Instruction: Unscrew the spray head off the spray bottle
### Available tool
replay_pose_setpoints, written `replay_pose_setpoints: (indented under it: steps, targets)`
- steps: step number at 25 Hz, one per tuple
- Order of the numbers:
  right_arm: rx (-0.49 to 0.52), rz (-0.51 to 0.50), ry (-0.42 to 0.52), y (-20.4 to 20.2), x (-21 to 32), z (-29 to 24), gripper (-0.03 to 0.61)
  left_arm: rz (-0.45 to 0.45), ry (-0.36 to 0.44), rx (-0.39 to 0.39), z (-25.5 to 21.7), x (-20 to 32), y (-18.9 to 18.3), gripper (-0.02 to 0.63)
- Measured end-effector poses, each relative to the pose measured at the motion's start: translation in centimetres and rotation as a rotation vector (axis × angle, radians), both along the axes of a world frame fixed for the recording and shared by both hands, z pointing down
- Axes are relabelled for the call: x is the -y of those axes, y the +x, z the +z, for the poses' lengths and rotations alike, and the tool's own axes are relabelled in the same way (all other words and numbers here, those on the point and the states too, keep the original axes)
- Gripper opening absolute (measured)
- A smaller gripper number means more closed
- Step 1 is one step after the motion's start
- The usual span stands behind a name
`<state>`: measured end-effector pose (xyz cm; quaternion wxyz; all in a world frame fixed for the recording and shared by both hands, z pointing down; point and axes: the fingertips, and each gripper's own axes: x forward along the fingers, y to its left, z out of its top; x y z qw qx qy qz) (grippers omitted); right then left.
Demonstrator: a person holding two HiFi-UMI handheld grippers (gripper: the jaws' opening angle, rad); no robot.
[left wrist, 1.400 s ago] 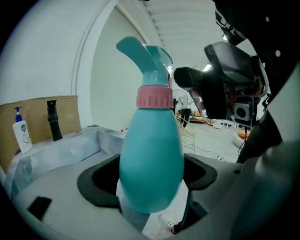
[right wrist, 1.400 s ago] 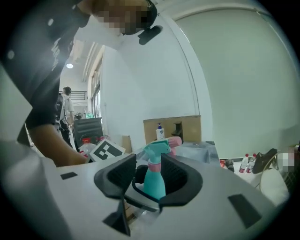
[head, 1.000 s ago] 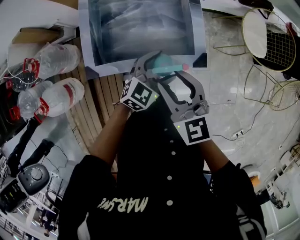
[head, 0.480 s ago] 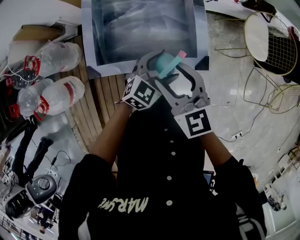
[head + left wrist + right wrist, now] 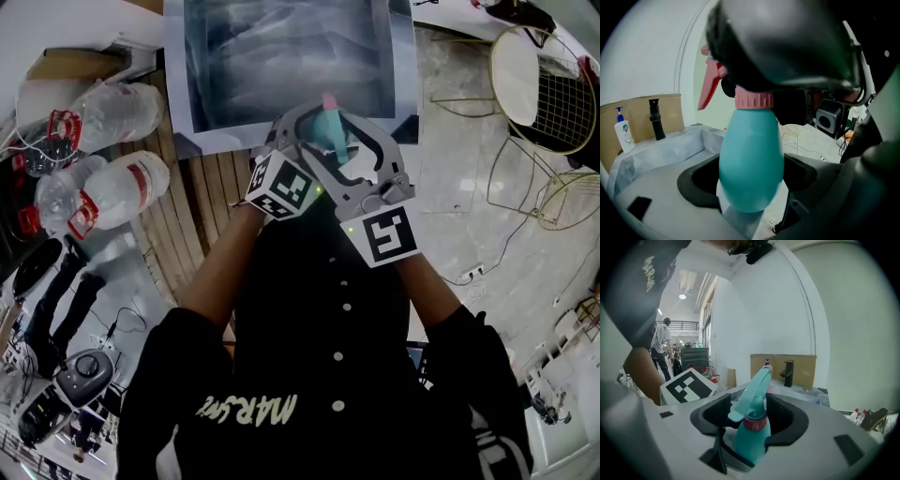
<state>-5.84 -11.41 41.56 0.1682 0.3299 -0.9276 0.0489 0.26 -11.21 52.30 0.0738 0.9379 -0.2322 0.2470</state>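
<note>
- The left tool (image 5: 750, 185) pinched the teal spray bottle (image 5: 751, 154) round its lower body, holding it in the air in front of the person's chest
- The spray head (image 5: 753, 387) sat on the bottle, with a pink collar (image 5: 754, 423) at the neck
- The right tool (image 5: 746, 416) stood spread around the spray head; its jaws had just been closing a little, and the pads were not pressing on the head

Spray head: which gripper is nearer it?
Right. The right gripper, jaws just opened then closing slightly, straddles the spray head; the left gripper grips the bottle body below it.
</note>
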Motion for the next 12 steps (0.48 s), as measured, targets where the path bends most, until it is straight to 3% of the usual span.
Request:
replay_pose_setpoints:
  steps: [7, 9, 12]
  targets:
    - [-0.013, -0.031, 0.050, 0.8, 0.9, -0.2, 0.161, -0.002, -0.005, -0.011, -0.1, 0.2, 0.3, 0.410]
    - [0.015, -0.119, 0.064, 0.6, 0.8, -0.4, 0.160, 0.008, -0.006, -0.020, -0.1, 0.2, 0.3, 0.410]
    - [0.038, -0.374, 0.080, 0.2, -0.1, -0.4, 0.158, 0.054, -0.005, -0.027, 0.0, -0.1, 0.3, 0.410]
